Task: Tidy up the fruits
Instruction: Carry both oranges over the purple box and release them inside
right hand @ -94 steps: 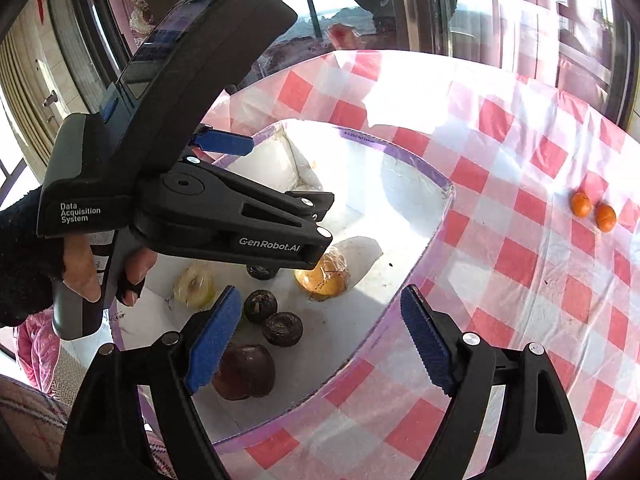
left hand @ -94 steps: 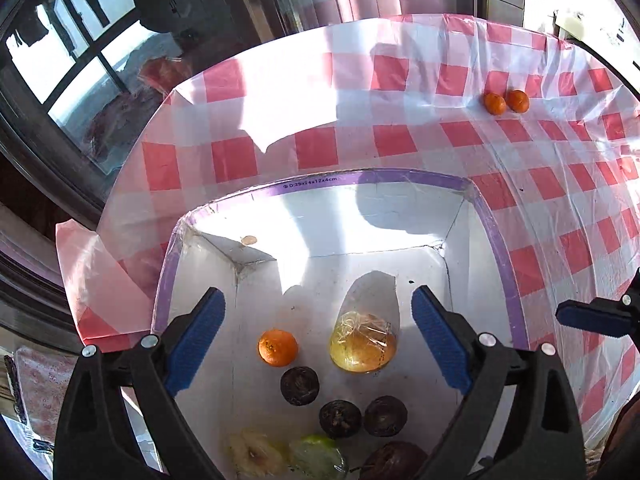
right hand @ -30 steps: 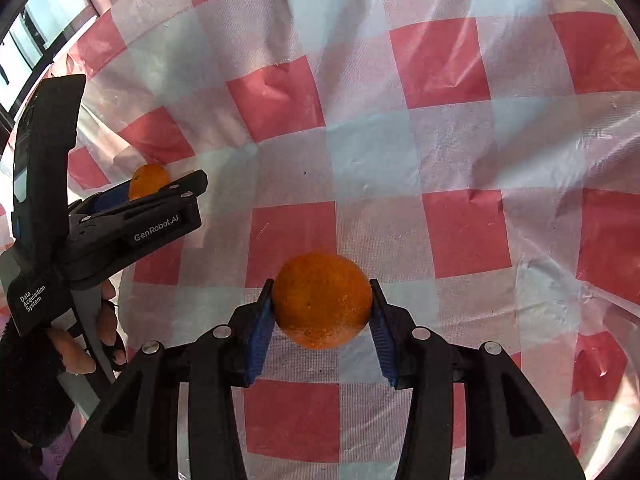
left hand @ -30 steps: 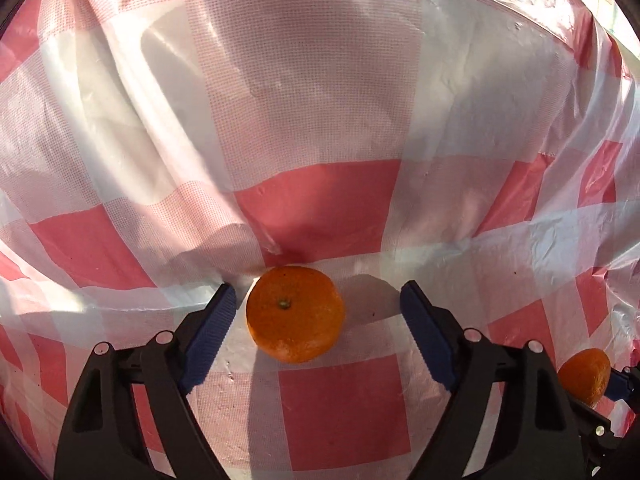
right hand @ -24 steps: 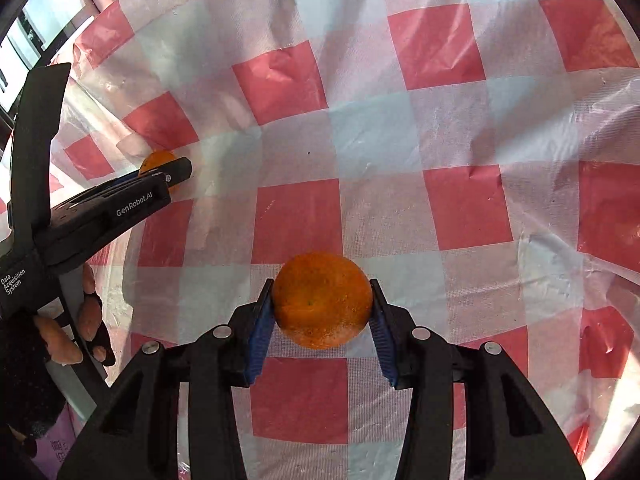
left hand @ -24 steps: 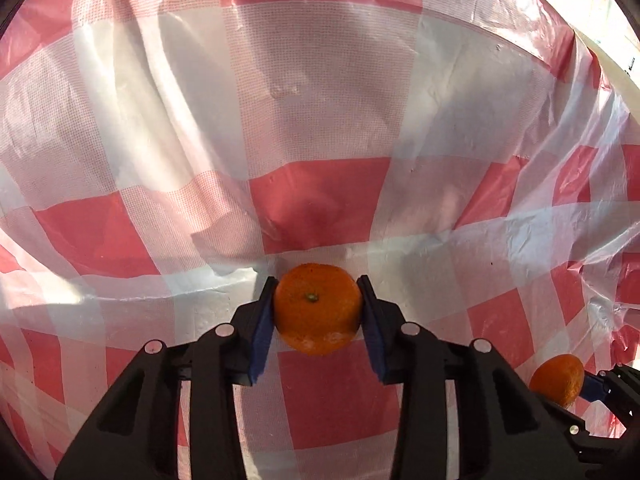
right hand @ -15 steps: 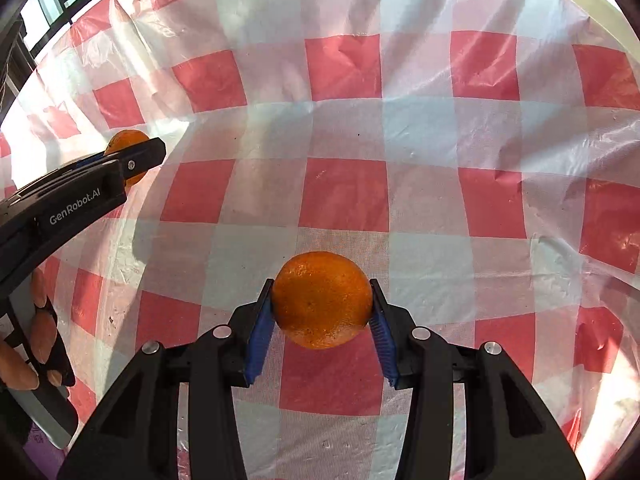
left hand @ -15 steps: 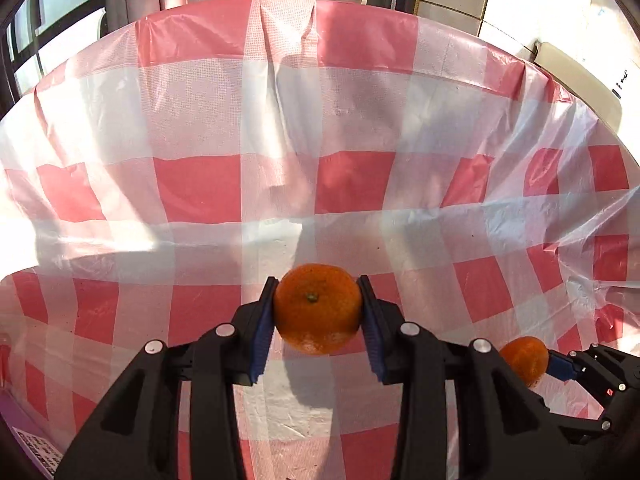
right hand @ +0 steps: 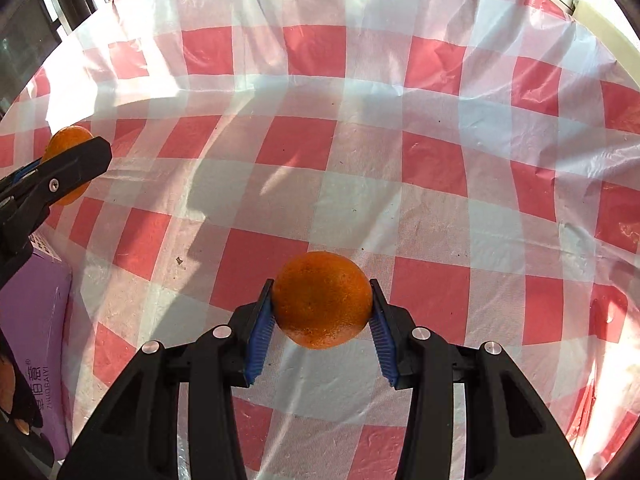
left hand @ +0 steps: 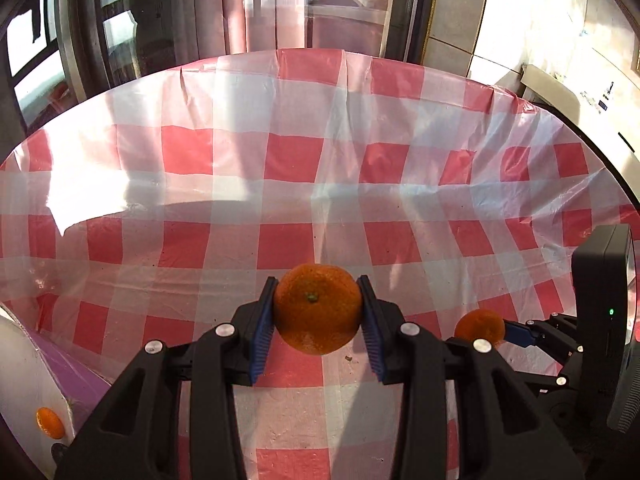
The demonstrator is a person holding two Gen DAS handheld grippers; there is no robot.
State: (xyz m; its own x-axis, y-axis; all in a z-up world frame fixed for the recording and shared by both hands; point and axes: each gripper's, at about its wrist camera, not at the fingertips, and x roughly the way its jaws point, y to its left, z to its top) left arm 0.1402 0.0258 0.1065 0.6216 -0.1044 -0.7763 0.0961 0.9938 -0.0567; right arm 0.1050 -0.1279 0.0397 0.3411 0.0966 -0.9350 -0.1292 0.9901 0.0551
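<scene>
Your left gripper point(left hand: 317, 312) is clamped on an orange point(left hand: 317, 307), blue pads point(left hand: 262, 332) pressed to both its sides, stem end facing the camera. Fruit sits raised above the desk point(left hand: 280, 184), which is covered in a red-and-white checked plastic cloth.

Your right gripper point(right hand: 322, 316) is closed the same way on a second orange point(right hand: 322, 300), pads touching left and right of it, also held clear of the cloth.

In the left wrist view, that second orange point(left hand: 479, 328) shows low at right, at the tip of the right gripper, near your left one. In the right wrist view, the first orange point(right hand: 66, 160) shows at far left, partly behind the left gripper's black finger point(right hand: 60, 180).

A white box with purple rim point(left hand: 52, 364) sits at the lower left corner in the left wrist view; a third orange point(left hand: 50, 423) shows at its edge. Purple box side with printed text point(right hand: 36, 300) is visible in the right wrist view.

Windows and curtains point(left hand: 272, 4) beyond the desk's far edge.
</scene>
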